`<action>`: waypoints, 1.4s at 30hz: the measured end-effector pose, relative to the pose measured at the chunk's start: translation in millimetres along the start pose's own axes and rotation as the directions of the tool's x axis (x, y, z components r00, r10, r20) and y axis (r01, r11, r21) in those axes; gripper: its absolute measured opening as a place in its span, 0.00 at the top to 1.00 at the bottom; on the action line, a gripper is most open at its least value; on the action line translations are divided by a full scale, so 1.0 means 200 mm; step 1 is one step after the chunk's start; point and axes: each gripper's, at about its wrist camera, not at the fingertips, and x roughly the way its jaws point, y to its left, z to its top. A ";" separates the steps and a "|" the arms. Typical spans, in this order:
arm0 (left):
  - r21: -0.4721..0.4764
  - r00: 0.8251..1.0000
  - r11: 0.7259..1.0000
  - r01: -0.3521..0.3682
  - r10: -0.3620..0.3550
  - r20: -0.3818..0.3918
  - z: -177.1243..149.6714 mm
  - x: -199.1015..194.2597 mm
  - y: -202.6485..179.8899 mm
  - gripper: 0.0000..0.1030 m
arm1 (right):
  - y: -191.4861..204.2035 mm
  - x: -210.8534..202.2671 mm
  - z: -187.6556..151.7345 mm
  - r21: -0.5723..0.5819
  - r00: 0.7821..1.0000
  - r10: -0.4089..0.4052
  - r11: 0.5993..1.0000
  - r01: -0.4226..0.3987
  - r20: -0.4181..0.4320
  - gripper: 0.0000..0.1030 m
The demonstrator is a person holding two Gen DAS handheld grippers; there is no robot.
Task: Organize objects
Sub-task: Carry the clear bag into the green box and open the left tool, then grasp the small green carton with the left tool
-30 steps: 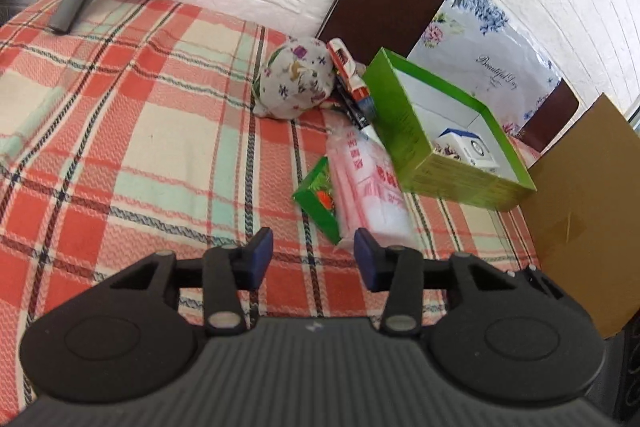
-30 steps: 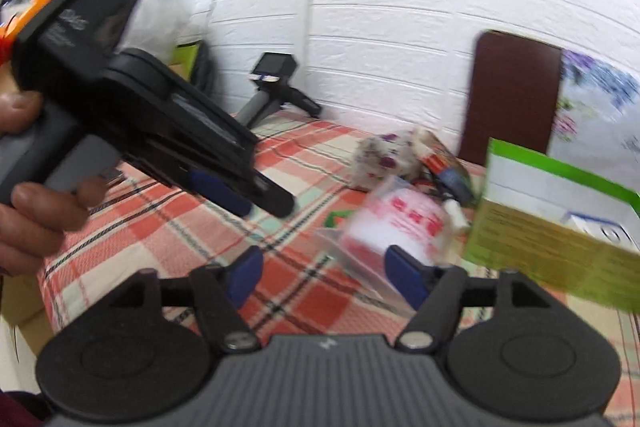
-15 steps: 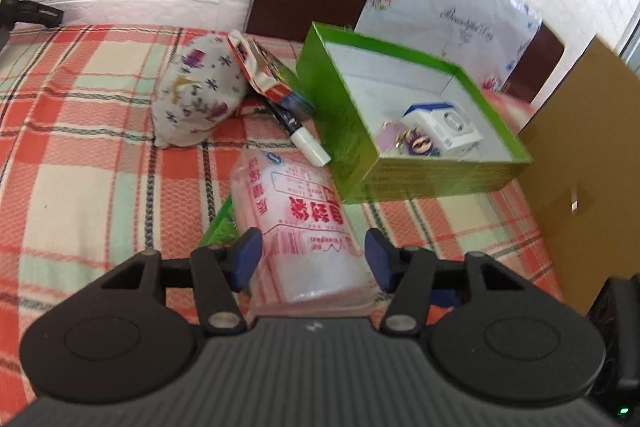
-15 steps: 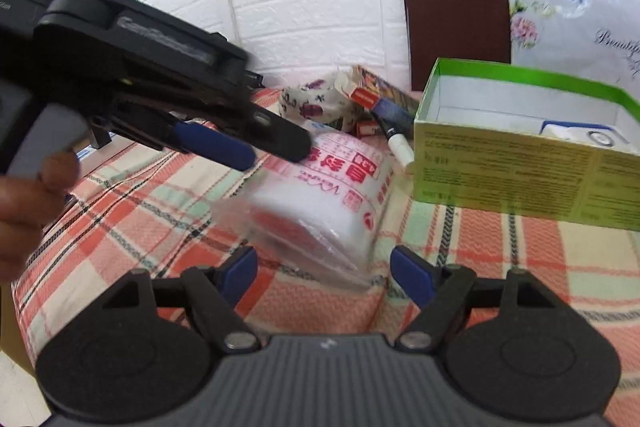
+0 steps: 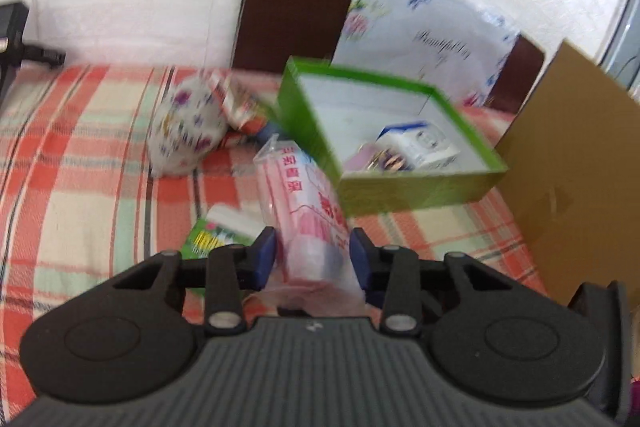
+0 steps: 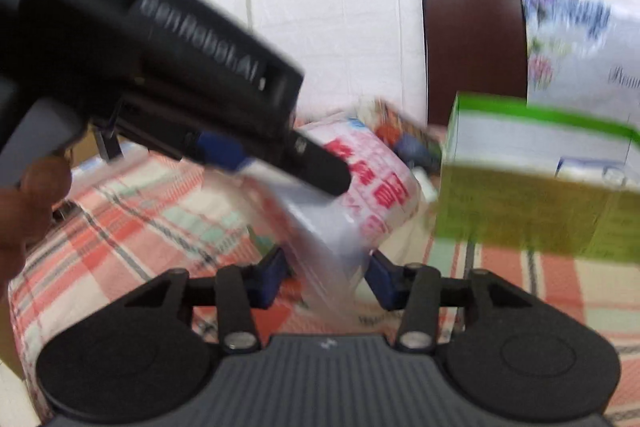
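A clear plastic pack with pink contents and red print is tilted up off the checked cloth, its near end between the fingers of my left gripper, which is shut on it. The right wrist view shows the same pack held by the left gripper, its lower end between the spread fingers of my right gripper, which looks open. The open green box stands just right of the pack with a small white and blue box inside.
A floral pouch, a red packet and a marker lie behind the pack. A small green packet lies on the cloth to its left. A brown cardboard sheet stands at the right. A dark chair back and a flowered bag lean against the white wall.
My left gripper has closed on the plastic pack and lifted its near end off the cloth toward the green box. My right gripper has moved in under the pack. Both views are motion-blurred.
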 end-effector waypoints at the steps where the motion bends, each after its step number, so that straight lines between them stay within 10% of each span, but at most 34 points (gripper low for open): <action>1: 0.007 1.000 1.000 0.017 -0.017 0.023 0.03 -0.03 -0.03 0.59 | 0.00 -0.02 0.02 -0.002 1.000 -0.009 1.000 0.009 0.029 0.61; 11: 0.135 0.991 0.986 0.096 -0.107 0.083 0.33 0.16 -0.29 0.59 | -0.25 -0.03 0.21 0.009 0.964 -0.209 0.978 0.211 0.164 0.62; 16: 0.179 0.992 0.978 -0.103 0.088 0.091 0.40 0.46 -0.32 0.55 | -0.48 0.18 0.25 -0.013 0.906 -0.414 0.909 0.417 0.090 0.51; 21: 0.057 0.997 0.996 -0.069 0.070 -0.023 0.28 0.49 -0.15 0.55 | -0.51 0.02 0.15 0.106 0.915 -0.388 0.920 0.377 0.113 0.47; 30: -0.025 0.990 0.990 -0.138 0.138 -0.013 0.12 0.27 0.09 0.51 | -0.47 -0.03 0.04 0.205 0.963 -0.270 0.943 0.261 0.015 0.44; 42: -0.177 0.987 0.972 -0.153 0.143 -0.068 -0.02 0.16 0.54 0.38 | -0.01 0.18 -0.04 -0.019 0.986 -0.023 1.000 0.020 -0.168 0.23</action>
